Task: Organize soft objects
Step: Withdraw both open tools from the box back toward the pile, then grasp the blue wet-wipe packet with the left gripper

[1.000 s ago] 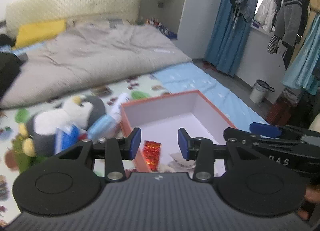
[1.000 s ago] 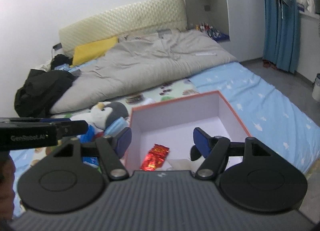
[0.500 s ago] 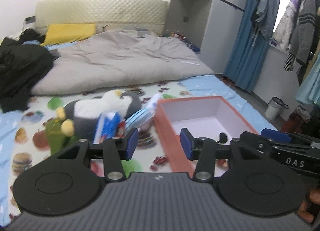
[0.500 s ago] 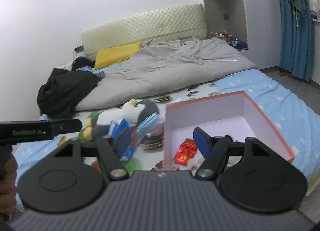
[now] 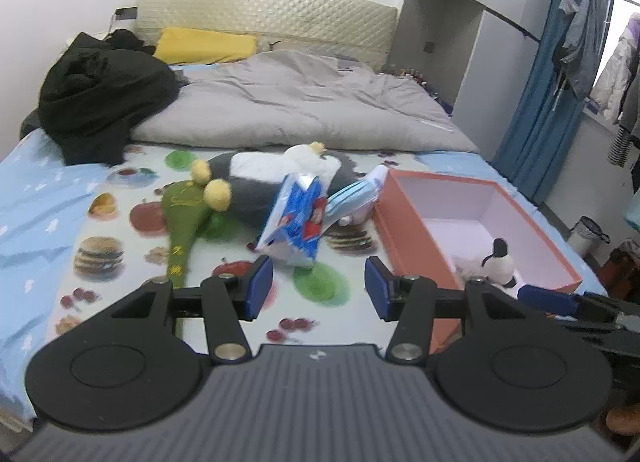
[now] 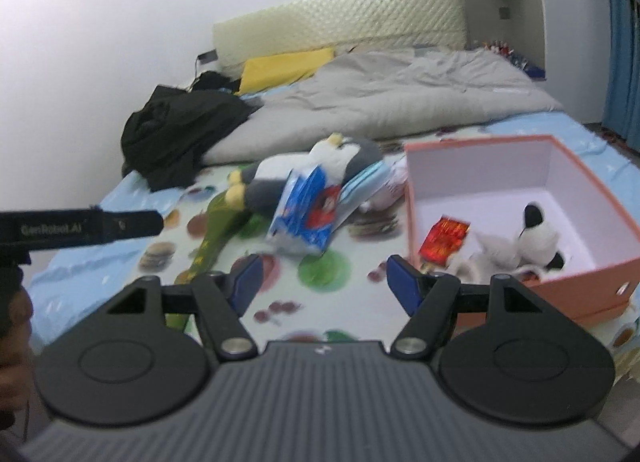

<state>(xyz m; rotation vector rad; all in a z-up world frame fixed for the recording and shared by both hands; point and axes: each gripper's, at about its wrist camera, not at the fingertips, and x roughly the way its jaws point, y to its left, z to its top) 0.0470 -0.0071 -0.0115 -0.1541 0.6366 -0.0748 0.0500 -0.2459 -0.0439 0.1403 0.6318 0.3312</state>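
Left wrist: my left claw empty, jaws just opening; right claw agape, empty. Tissue pack, penguin plush, orange box on bed.

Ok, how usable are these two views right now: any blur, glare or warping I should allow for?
Left wrist view: mostly sharp; the tissue pack and penguin plush are slightly smeared, and the window at the right edge is blown out. Right wrist view: softer all over with motion blur, though the orange box and the red packet inside it still read. Both views: fisheye bends the edges, lighting even, no harsh shadows.
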